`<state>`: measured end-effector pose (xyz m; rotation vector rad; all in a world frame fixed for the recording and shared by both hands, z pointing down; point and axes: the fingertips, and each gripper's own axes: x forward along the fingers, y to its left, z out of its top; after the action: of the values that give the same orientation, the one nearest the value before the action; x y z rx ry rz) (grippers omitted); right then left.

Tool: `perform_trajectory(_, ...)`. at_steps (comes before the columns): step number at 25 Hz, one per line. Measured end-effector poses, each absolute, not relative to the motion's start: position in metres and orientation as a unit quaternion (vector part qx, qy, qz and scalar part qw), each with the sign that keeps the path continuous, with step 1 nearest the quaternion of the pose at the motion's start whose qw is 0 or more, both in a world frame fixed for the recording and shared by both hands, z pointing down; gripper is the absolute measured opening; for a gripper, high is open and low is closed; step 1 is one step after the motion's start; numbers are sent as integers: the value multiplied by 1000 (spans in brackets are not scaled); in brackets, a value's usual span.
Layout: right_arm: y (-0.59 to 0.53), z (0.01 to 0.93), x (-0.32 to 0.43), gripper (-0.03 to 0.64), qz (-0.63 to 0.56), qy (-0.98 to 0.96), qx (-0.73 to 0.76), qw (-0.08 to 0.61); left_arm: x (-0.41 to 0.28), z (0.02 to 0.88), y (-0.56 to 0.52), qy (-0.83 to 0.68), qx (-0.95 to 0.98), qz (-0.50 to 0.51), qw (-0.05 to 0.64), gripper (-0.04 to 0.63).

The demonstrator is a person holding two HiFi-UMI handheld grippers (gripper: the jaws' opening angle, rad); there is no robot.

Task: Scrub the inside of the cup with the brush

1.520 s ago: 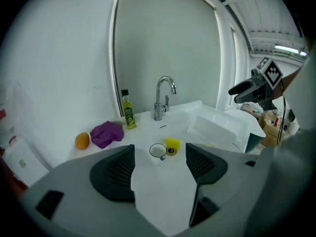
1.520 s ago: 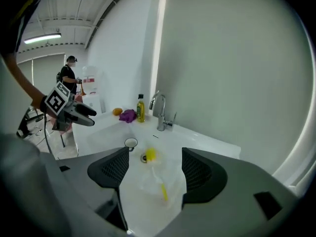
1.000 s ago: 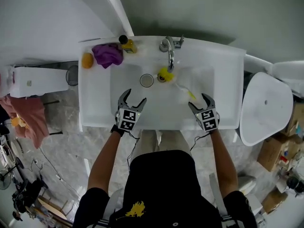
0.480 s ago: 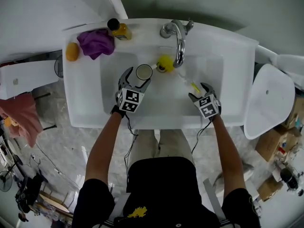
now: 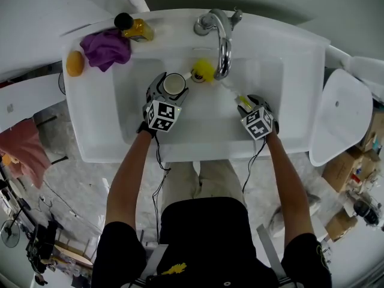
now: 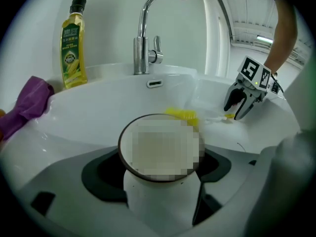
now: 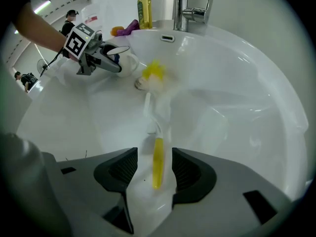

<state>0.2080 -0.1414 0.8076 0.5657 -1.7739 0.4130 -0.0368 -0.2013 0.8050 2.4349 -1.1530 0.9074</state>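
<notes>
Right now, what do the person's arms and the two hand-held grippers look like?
Each hand-held gripper, left and right, is grey with dark jaw pads and bears a white cube of black square markers. A thin black cable trails from each. The shirt is black, short-sleeved. Left jaws have just been opening round the cup, right closing round the brush handle.

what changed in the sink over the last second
Both grippers dropped from the near rim of the white sink into its basin. The left gripper, jaws just opening wider, straddles the white cup; the right gripper, jaws just closing, straddles the yellow-bristled brush's yellow handle tip, not clamped yet. Cup, brush, purple cloth and yellow bottle stayed put.
</notes>
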Motion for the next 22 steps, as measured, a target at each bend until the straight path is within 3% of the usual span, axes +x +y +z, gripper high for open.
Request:
perform_trajectory(3, -140, 817, 208, 224, 169, -749, 232, 597, -37, 816, -202, -403, 843, 319, 156, 397)
perform_trajectory(10, -137, 824, 211, 84, 185, -738, 249, 600, -35, 819, -209, -414, 839, 333, 115, 398)
perform_trajectory(15, -145, 807, 215, 78, 173, -737, 268, 596, -36, 818, -203, -403, 840, 340, 131, 402)
perform_trajectory(22, -151, 755, 221, 75, 66, -740, 245, 623, -48, 806, -172, -353, 836, 393, 149, 402)
